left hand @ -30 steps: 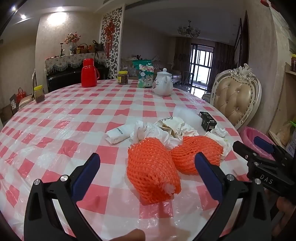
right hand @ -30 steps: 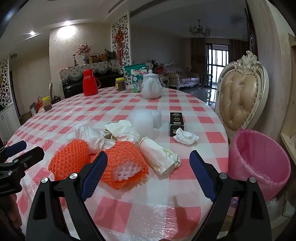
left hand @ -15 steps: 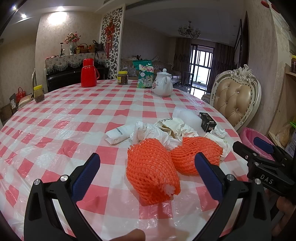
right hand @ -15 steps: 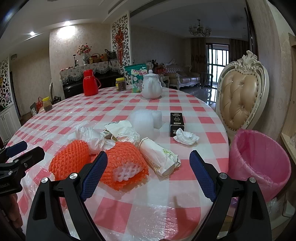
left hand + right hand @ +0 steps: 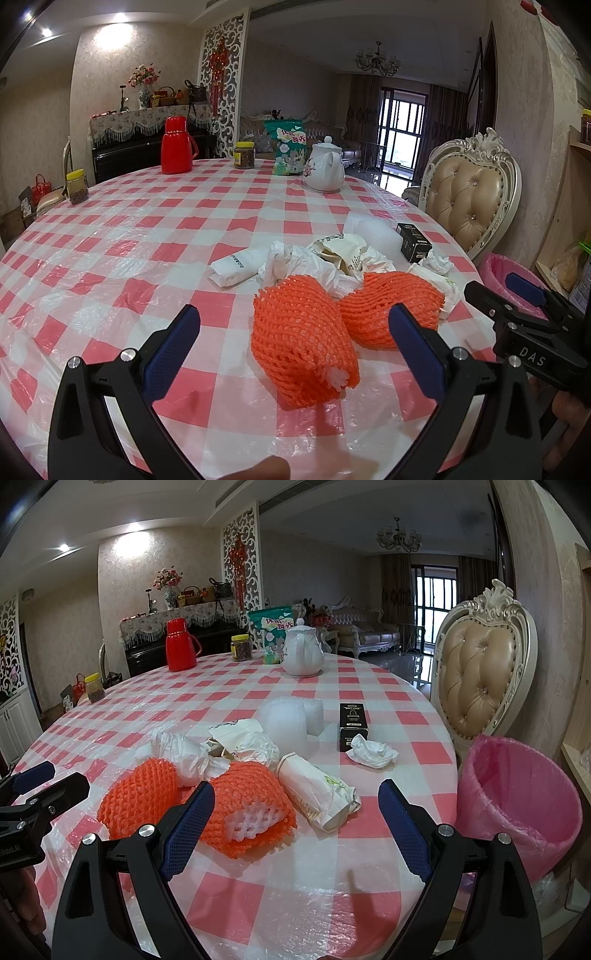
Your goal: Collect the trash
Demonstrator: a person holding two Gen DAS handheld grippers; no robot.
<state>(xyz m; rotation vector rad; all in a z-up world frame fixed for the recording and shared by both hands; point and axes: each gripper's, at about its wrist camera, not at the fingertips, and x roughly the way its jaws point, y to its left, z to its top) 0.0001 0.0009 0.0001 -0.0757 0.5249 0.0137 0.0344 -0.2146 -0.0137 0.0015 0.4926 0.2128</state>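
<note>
Both grippers spread wide, empty: left gripper (image 5: pixel 293 345) over orange foam net (image 5: pixel 303 339), right gripper (image 5: pixel 295 825) near paper wrapper (image 5: pixel 317 794) on worktop (image 5: pixel 147 236).

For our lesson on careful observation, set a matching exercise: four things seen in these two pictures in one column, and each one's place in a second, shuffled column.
Things:
1. red thermos
2. black box
3. pink-lined bin
4. crumpled tissue

Places:
A. beside the table, below the padded chair
B. far side of the table, left of the brown jar
C. right against the black box's near end
D. on the table, just right of the white foam pieces

Pairs: 1-B, 2-D, 3-A, 4-C
</note>
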